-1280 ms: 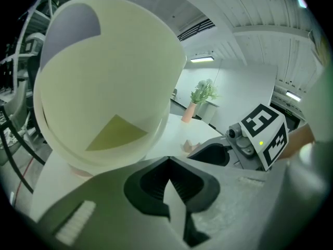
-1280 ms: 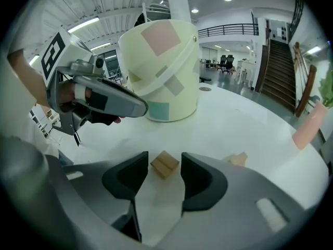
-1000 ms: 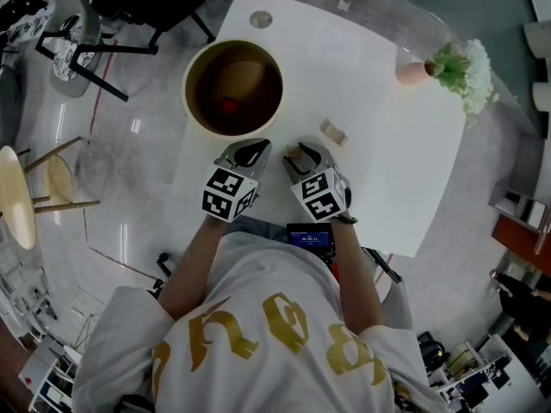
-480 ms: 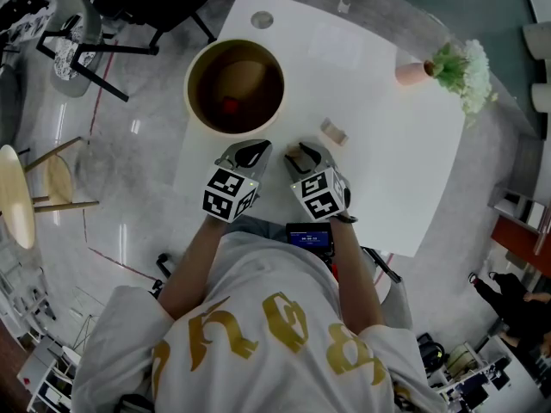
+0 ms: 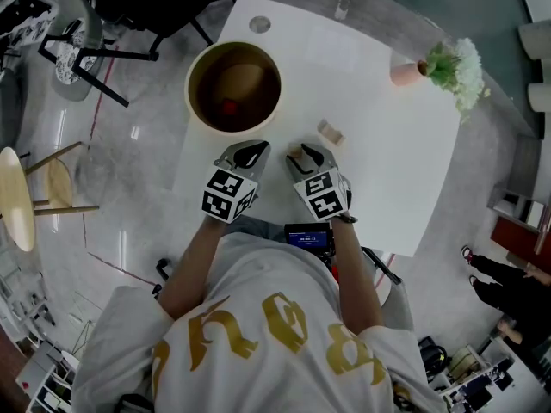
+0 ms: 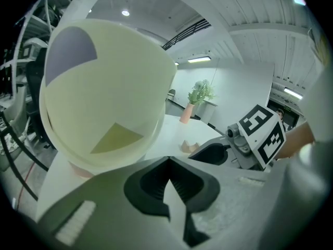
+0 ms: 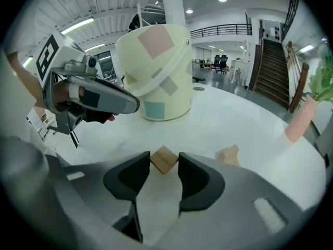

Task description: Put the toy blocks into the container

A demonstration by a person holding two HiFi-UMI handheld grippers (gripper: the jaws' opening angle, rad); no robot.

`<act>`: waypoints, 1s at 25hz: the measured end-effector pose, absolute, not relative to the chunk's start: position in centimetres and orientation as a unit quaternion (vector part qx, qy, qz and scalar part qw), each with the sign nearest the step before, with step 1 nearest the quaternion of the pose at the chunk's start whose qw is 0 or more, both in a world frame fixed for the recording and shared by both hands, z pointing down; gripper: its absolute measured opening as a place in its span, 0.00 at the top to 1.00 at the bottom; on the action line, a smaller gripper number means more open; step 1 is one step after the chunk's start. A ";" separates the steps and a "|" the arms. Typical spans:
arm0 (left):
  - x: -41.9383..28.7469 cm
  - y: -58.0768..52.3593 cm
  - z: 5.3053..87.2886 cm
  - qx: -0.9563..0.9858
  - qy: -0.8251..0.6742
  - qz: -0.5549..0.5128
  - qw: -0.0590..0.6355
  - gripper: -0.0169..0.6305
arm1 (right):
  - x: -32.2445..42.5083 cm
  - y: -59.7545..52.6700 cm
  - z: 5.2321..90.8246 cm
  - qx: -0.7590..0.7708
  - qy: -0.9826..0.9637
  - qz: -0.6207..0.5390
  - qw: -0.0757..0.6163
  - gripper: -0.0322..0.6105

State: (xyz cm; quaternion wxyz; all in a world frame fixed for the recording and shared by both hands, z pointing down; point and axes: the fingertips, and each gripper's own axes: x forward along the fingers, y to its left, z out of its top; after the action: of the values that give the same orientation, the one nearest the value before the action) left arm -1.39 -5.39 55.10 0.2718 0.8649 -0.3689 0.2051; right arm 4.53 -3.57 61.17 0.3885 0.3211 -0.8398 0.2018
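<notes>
Right gripper [image 7: 164,159] pinched narrow on a small tan wooden block [image 7: 163,163]; the block rests on the white table [image 5: 387,170], not yet lifted.
Jaw tips touch the block's two sides, so it reads as gripped. Left gripper [image 6: 167,162] just to the left, jaws together, nothing between them, nose close to the wall of the pale cream round bucket with pastel patches [image 7: 156,72], which stands at the table's far left. The head view shows a small red piece [image 5: 228,106] lying on the bucket's bottom, probably one toy already in. A second tan wooden block [image 7: 229,154] lies on the table a little farther and to the right, untouched. Judgement: early to midway; the pinched block needs carrying left and far to the bucket, then the second block remains.
</notes>
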 end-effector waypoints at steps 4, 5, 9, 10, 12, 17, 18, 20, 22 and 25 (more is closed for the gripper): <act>-1.1 -5.2 54.6 0.867 -0.371 0.201 0.266 0.97 | 4.5 -3.5 60.4 0.322 -0.843 0.206 0.378 0.64; -1.2 -5.2 54.4 0.867 -0.373 0.200 0.264 0.97 | 4.5 -3.4 60.2 0.323 -0.844 0.207 0.376 0.64; -1.7 -5.1 53.8 0.864 -0.386 0.194 0.260 0.97 | 4.5 -3.4 59.6 0.325 -0.847 0.214 0.363 0.64; -1.8 -5.0 53.7 0.863 -0.389 0.193 0.260 0.97 | 4.6 -3.4 59.5 0.326 -0.847 0.215 0.360 0.64; -2.1 -4.8 53.4 0.861 -0.395 0.192 0.258 0.97 | 4.7 -3.5 59.3 0.328 -0.848 0.213 0.357 0.64; -2.5 -4.5 52.5 0.860 -0.405 0.183 0.252 0.97 | 4.7 -3.3 58.2 0.333 -0.851 0.218 0.341 0.64; -2.6 -4.5 52.3 0.860 -0.406 0.182 0.250 0.97 | 4.7 -3.3 57.9 0.335 -0.852 0.220 0.336 0.64; -2.6 -4.4 51.7 0.861 -0.409 0.178 0.245 0.97 | 4.6 -3.3 57.4 0.337 -0.854 0.223 0.326 0.64; -2.7 -4.4 51.2 0.862 -0.411 0.174 0.241 0.97 | 4.5 -3.3 56.8 0.338 -0.858 0.224 0.316 0.64; -2.8 -4.3 50.5 0.863 -0.415 0.168 0.235 0.97 | 4.4 -3.4 56.0 0.341 -0.860 0.225 0.305 0.64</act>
State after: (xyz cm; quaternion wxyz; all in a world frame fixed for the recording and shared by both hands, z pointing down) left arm -2.78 -4.27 50.47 0.2351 0.8627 -0.4149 0.1683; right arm 4.43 -3.37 56.01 0.3050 0.3408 -0.8603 0.2253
